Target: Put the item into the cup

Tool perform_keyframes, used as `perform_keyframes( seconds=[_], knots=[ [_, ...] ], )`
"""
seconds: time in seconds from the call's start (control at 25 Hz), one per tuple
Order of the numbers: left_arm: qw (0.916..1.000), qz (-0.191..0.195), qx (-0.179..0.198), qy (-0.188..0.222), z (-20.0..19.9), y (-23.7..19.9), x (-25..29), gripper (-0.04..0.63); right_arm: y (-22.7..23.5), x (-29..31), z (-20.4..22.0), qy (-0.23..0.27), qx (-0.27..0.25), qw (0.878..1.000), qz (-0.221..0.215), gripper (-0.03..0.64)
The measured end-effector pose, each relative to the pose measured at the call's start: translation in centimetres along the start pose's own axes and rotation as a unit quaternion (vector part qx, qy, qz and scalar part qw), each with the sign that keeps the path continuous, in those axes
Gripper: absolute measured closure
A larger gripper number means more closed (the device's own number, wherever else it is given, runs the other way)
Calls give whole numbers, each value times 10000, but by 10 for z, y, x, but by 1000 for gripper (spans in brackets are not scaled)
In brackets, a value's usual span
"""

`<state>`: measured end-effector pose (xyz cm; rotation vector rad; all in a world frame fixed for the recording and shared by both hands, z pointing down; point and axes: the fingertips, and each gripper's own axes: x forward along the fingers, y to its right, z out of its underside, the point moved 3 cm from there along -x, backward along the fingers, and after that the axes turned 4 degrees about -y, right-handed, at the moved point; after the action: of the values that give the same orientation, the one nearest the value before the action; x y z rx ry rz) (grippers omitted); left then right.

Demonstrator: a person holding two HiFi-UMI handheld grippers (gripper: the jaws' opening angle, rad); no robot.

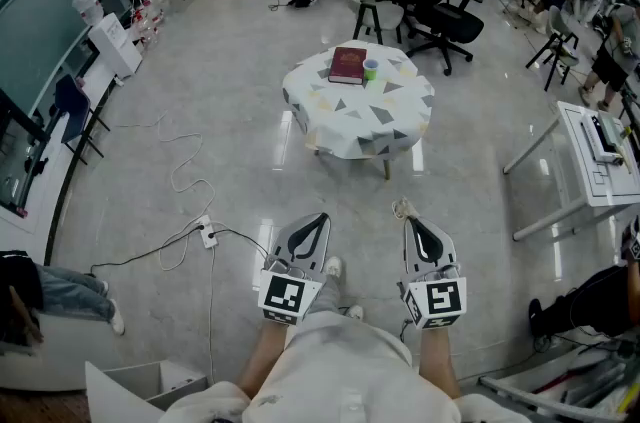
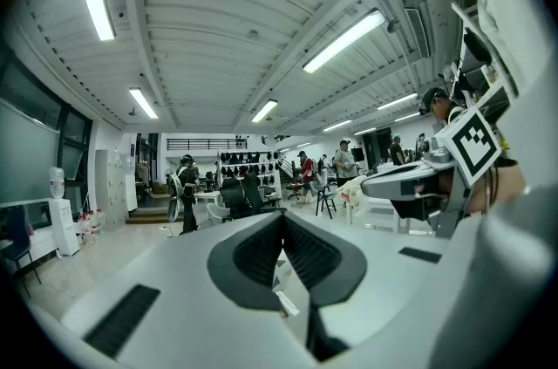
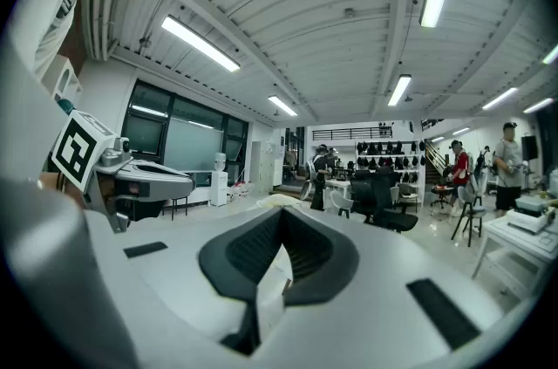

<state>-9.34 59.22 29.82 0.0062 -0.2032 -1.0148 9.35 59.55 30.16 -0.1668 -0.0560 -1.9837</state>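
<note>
The left gripper [image 1: 320,223] and right gripper [image 1: 412,227] are held low in front of the person, side by side and pointing forward, with bare floor [image 1: 200,101] under them; this looks like a carrying posture, since nothing is within reach. Each gripper view shows its jaws closed tip to tip with nothing between them; both are empty.

The cup [image 1: 371,69], small and green, stands on the far side of a round, cloth-covered desk [image 1: 400,126], just beside a dark red book [image 1: 348,65]; the desk is well apart from the grippers, across open floor. It is too far and small to tell which thing is the item: it may be the book's neighbour, something in or behind the cup, or something not visible from here; the book itself looks too big to go in.

The task seems not to have started; the likely first step is to walk up to the desk; the jaws must part before any pick. A cable [image 1: 180,173] trails over the floor to the left, off the straight path; chairs stand behind the desk, so the near side looks the easier approach.
</note>
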Motion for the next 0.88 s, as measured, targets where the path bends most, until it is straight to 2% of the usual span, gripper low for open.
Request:
perform_keyframes(
  seconds=[0.4, 0.88],
  knots=[
    [9999, 77, -78, -64, 4, -18, 50, 583, 25, 43, 5, -180, 22, 9998, 17, 612],
    [9994, 266, -158, -146, 5, -86, 133, 583, 49, 138, -5, -366, 18, 9992, 132, 612]
  ],
)
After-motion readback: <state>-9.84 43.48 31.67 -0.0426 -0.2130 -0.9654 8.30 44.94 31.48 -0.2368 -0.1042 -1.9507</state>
